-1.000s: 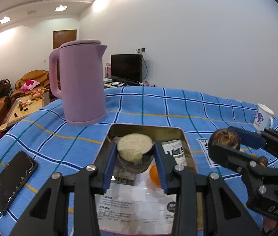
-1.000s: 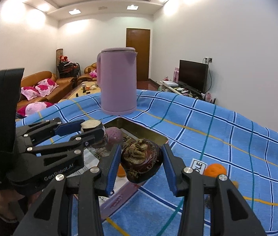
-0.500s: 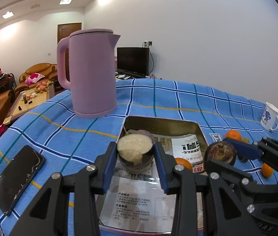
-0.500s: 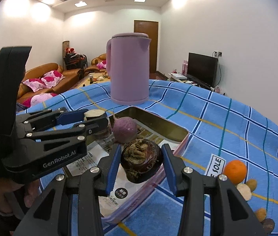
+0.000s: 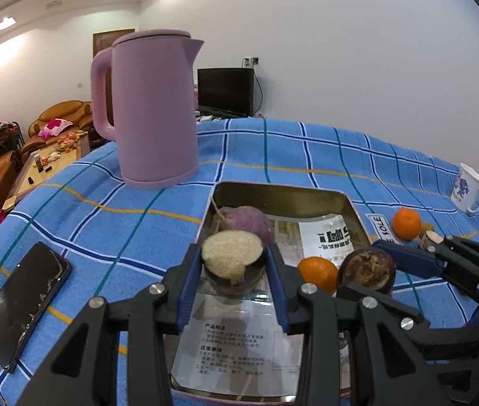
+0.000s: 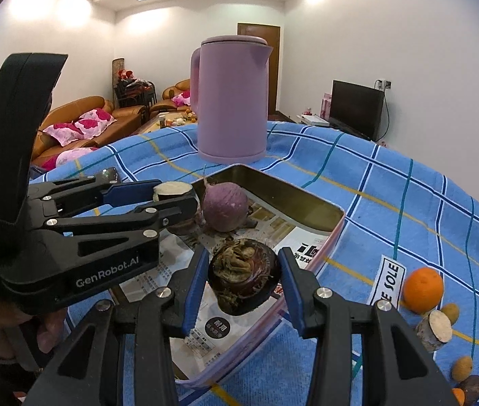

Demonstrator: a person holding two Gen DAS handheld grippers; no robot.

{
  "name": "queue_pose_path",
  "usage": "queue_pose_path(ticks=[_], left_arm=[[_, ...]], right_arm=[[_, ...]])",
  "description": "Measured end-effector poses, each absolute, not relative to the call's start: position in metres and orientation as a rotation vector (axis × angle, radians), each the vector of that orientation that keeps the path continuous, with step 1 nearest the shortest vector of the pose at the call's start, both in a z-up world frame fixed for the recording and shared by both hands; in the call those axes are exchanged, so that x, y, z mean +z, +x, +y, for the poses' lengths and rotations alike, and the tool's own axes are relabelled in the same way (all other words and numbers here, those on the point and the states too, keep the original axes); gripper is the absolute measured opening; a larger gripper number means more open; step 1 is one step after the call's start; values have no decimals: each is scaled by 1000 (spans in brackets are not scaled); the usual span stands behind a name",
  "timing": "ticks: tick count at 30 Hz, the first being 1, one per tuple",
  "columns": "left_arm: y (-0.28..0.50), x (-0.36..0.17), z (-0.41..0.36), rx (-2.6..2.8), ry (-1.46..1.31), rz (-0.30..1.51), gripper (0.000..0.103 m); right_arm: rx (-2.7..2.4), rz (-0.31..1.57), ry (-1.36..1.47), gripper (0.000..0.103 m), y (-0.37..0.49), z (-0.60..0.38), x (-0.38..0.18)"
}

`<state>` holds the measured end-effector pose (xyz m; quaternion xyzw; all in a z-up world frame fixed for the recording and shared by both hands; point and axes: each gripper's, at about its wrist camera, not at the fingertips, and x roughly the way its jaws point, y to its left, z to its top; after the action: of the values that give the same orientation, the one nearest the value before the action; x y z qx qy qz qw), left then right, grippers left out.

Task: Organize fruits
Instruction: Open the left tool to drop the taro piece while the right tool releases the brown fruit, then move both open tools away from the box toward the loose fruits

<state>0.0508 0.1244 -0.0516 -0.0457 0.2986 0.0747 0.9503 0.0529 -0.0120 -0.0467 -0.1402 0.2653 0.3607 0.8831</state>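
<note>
My left gripper (image 5: pixel 234 265) is shut on a dark cut root piece (image 5: pixel 232 257) with a pale cut face, held over the metal tray (image 5: pixel 280 198). My right gripper (image 6: pixel 243 279) is shut on a dark brown shrivelled fruit (image 6: pixel 243 275), held over the tray's (image 6: pixel 310 203) near right rim. Inside the paper-lined tray lie a purple round root (image 5: pixel 249 221) (image 6: pixel 225 209) and an orange (image 5: pixel 317 274). In the right wrist view the left gripper (image 6: pixel 171 199) with its root piece (image 6: pixel 171 191) shows at the left.
A pink kettle (image 5: pixel 151 108) stands behind the tray on the blue checked cloth. A black phone (image 5: pixel 26 301) lies at the left. To the right lie an orange (image 6: pixel 422 286), a cut root stub (image 6: pixel 435 330), small yellow fruits (image 6: pixel 451 311) and a white cup (image 5: pixel 469 193).
Both grippers have sunk and moved forward over the tray with their loads still held. The purple root and the orange in the tray have come into view.
</note>
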Motion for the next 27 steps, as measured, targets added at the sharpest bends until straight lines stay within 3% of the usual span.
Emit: queue_pose_path(ticks=[15,17,18,20,23,27], left_arm=[[54,-54,121,157,-75,635,40],[53,-53,119,162,-64,627,40],[51,-52,117,167,-56,620,41],[50,-51,116,171,-54,617,42],[45,-46,116,181,-57,604,42],[36,-34,115,182,-74,557,49]], right_arm=[[778,589,-311,45,58,-5,-50],[777,588,-316,48,57,-5,-51],[782,586,-321,59,56,-4,-51],[780,582,-329,64,54,-3,-51],[774,557,-323,64,49,-7,-50],[730,526,-292,64,42,-29,-44]])
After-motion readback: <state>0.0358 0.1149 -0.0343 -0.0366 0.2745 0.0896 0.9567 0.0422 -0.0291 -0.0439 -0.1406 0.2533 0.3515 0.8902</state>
